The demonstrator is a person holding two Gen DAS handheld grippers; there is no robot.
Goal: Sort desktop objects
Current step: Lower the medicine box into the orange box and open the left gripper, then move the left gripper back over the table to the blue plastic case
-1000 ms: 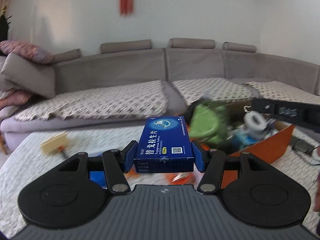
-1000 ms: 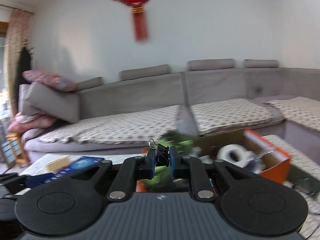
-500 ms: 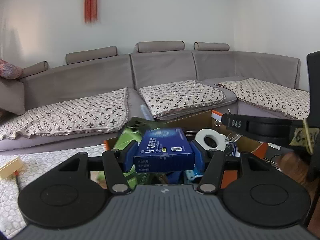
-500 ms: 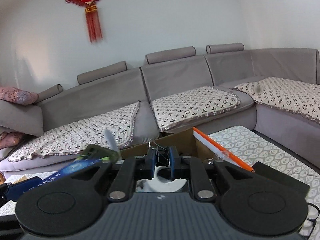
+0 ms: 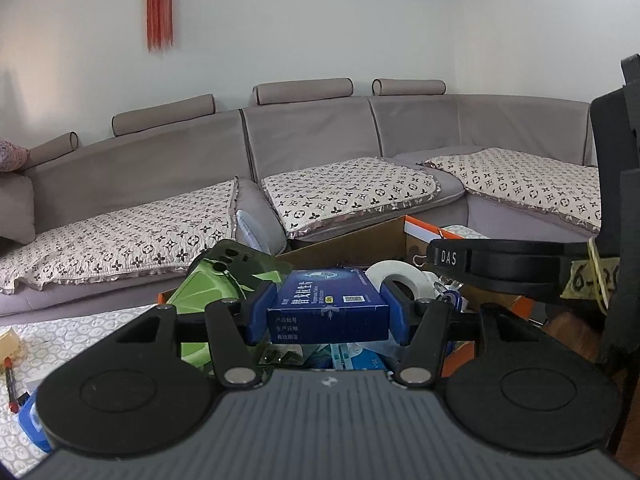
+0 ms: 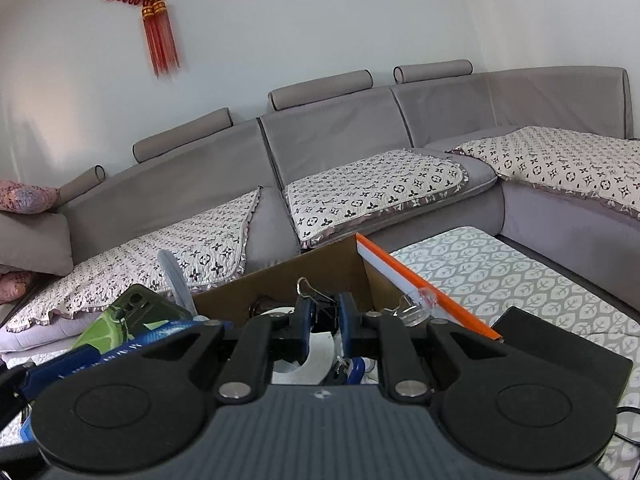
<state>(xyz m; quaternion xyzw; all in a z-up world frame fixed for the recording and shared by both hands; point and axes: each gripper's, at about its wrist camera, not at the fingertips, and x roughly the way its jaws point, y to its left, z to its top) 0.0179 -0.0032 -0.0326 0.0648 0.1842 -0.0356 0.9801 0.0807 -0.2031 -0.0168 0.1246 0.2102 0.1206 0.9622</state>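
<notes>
A: Over the cardboard box (image 6: 280,280), both claws hang loaded. How should the drop go?

B: Left gripper (image 5: 328,312) clamps the blue medicine box (image 5: 328,308) above the green case (image 5: 208,300) and tape roll (image 5: 394,276); I'd lower it flat into a gap, then let go.

A: And the right gripper (image 6: 325,316)?

B: It pinches a black binder clip (image 6: 322,308) just inside the wall. Release it low, so it can't bounce out.
</notes>
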